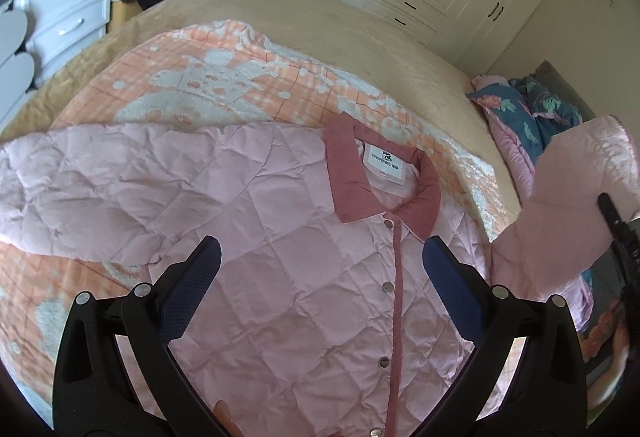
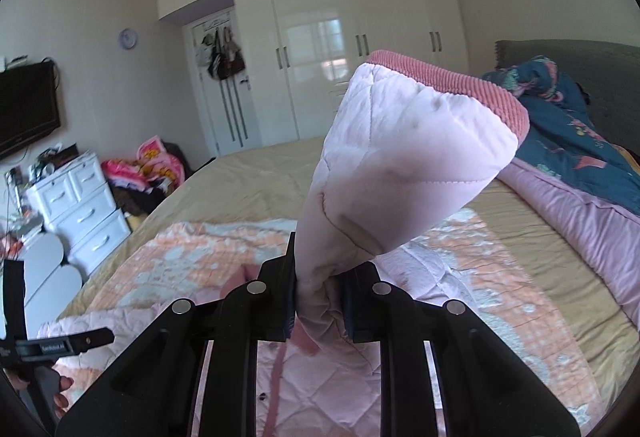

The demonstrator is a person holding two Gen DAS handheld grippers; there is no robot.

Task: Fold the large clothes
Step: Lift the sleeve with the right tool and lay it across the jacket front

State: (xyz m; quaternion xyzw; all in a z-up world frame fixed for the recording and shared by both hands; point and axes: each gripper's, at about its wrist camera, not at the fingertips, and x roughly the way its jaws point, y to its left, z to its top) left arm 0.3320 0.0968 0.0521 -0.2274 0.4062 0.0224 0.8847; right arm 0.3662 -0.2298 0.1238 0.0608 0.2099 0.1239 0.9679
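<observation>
White neck label (image 1: 385, 162) inside the jacket (image 1: 280, 277) collar carries print too small to read.

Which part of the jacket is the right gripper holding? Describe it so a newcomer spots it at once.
On the big bed, a pink quilted jacket lies buttoned, front up, on an orange patterned blanket. Its one raised sleeve is pinched in the right gripper. A ribbed dusty-rose cuff marks it; the other sleeve lies flat.

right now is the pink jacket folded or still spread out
Mostly spread: the pink jacket lies flat, buttoned, on the bed. Only one sleeve is lifted, pinched in the right gripper.
</observation>
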